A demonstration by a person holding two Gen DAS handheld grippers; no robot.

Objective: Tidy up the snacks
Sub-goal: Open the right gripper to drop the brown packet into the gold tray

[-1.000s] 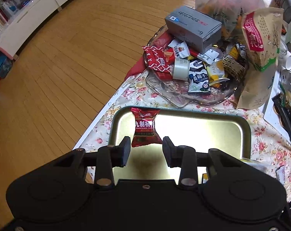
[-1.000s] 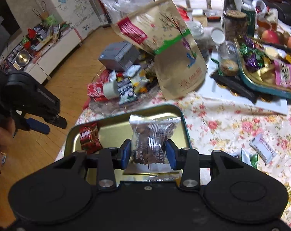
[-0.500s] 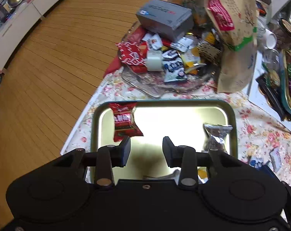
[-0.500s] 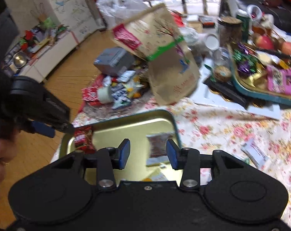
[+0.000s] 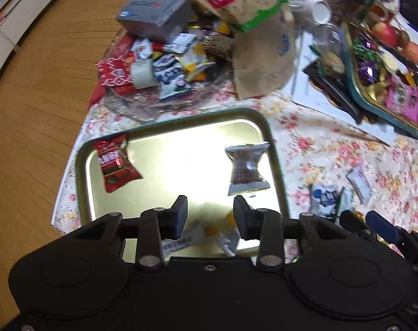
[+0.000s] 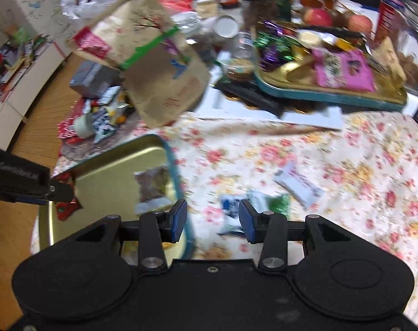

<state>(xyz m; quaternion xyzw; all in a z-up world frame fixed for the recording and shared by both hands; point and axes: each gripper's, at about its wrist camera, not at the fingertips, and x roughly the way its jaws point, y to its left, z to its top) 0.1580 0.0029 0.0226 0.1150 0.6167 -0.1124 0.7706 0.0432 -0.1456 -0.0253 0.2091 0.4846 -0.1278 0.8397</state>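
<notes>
Two snacks: red packet (image 5: pixel 115 165) and clear packet (image 5: pixel 246 167) are lying in gold tray (image 5: pixel 83 165).
Jaws: left gripper (image 5: pixel 210 216) and right gripper (image 6: pixel 212 220) are both standing open, empty.
Advice: be lowering right jaws squarely astride blue packet (image 6: pixel 231 207).

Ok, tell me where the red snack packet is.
In the left wrist view, the red packet lies in the gold tray's left end, opposite the clear packet.

The left claw (image 5: pixel 210 216) is matte black: two stubby fingers on flat arms, each arm pinned by a silver round-head screw at its 6 o'clock end, with smaller screws on the angular brackets outside. Behind sits a broad black housing with two round raised discs and one small centre screw. The right claw (image 6: pixel 213 220) is built the same, but its pads (image 6: pixel 178 220) are blue. Seen at 9 o'clock in the right view, the left unit's side bears pale lettering, too blurred to read.
</notes>
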